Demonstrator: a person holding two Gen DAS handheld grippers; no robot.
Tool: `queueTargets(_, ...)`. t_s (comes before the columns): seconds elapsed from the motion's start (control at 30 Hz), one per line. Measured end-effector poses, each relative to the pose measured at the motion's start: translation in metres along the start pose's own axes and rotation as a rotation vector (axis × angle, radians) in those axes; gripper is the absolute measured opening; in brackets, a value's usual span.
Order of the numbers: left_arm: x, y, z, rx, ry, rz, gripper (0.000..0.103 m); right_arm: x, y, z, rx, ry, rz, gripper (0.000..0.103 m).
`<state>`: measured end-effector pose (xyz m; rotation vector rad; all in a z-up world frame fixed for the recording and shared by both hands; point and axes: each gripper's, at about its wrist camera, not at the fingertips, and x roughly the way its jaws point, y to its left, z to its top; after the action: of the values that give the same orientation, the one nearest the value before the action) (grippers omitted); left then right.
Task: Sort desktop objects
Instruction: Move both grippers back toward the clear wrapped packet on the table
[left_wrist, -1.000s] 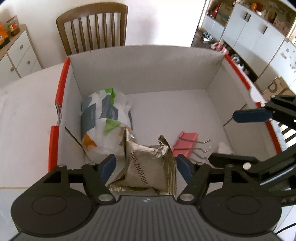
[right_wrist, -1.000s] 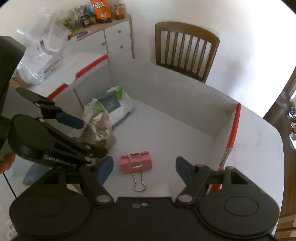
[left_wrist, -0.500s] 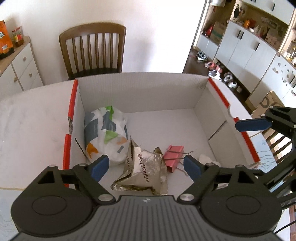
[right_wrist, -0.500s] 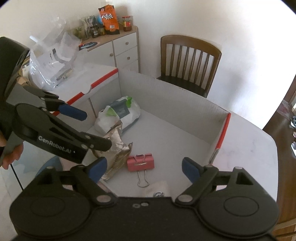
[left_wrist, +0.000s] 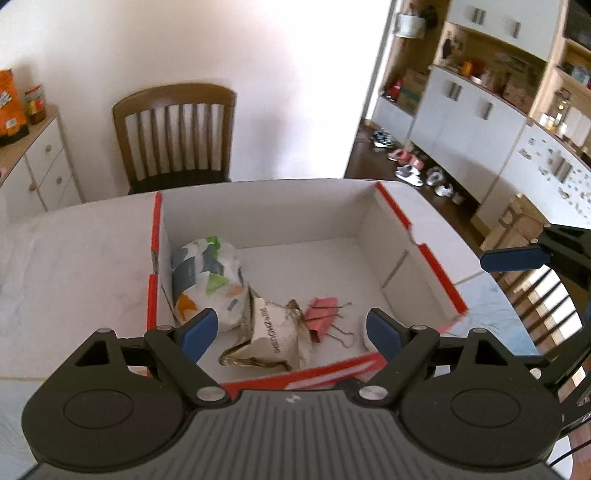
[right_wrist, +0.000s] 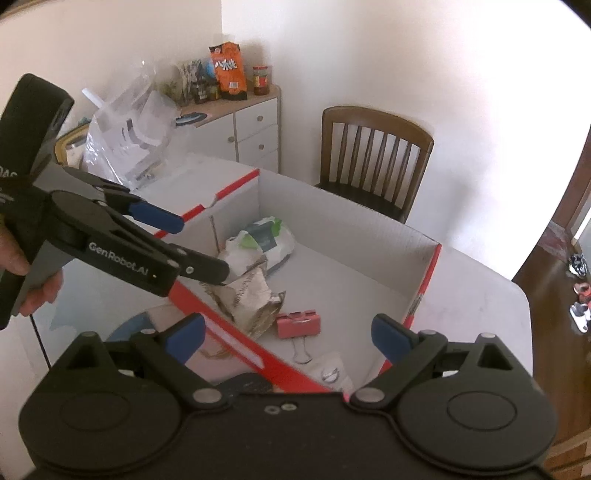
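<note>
A white cardboard box with red rims (left_wrist: 369, 363) (right_wrist: 424, 291) stands on the table. In it lie a patterned white packet (left_wrist: 207, 273) (right_wrist: 266, 236), a crumpled foil snack bag (left_wrist: 273, 339) (right_wrist: 247, 291), a pink binder clip (left_wrist: 323, 319) (right_wrist: 298, 325) and a small clear pouch (right_wrist: 328, 371). My left gripper (left_wrist: 291, 328) is open and empty, above the box's near rim. My right gripper (right_wrist: 288, 334) is open and empty, above the box's near right corner.
A wooden chair (left_wrist: 173, 136) (right_wrist: 373, 155) stands behind the table. A white cabinet with jars and snack bags (right_wrist: 240, 122) is at the left. A clear plastic bag (right_wrist: 125, 136) lies on the table beyond the box. Shoes and cupboards are at the right (left_wrist: 424, 173).
Both grippers have pulled up and back out of the box. The left gripper's jaws have opened wider, leaving the foil bag lying in the box.
</note>
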<state>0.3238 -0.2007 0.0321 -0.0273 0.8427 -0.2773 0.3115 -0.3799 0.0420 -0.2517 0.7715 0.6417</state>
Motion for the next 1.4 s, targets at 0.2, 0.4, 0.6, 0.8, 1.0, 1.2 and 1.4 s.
queueTargets(0.2, -0.022, -0.007, -0.010, 0.030, -0.031, -0.052, 0.103, -0.028, 0.012, -0.008, 0.062, -0.039, 0.018, 0.102)
queueTargets(0.4, -0.047, -0.005, -0.028, 0.042, -0.066, -0.093, 0.103, -0.043, 0.030, -0.023, 0.092, -0.044, 0.016, 0.102)
queueTargets(0.6, -0.066, 0.002, -0.048, 0.034, -0.055, -0.094, 0.103, -0.055, 0.049, -0.045, 0.145, -0.044, 0.003, 0.102)
queueTargets(0.8, -0.086, 0.010, -0.067, 0.030, -0.071, -0.074, 0.103, -0.065, 0.067, -0.065, 0.201, -0.037, -0.013, 0.102)
queueTargets(1.0, -0.109, 0.015, -0.084, 0.039, -0.094, -0.088, 0.103, -0.071, 0.086, -0.082, 0.245, -0.034, -0.026, 0.102)
queueTargets(1.2, -0.124, 0.016, -0.104, 0.078, -0.099, -0.143, 0.103, -0.074, 0.105, -0.093, 0.275, -0.030, -0.039, 0.102)
queueTargets(1.4, -0.133, 0.018, -0.130, 0.119, -0.070, -0.185, 0.103, -0.073, 0.124, -0.105, 0.290, -0.018, -0.062, 0.102)
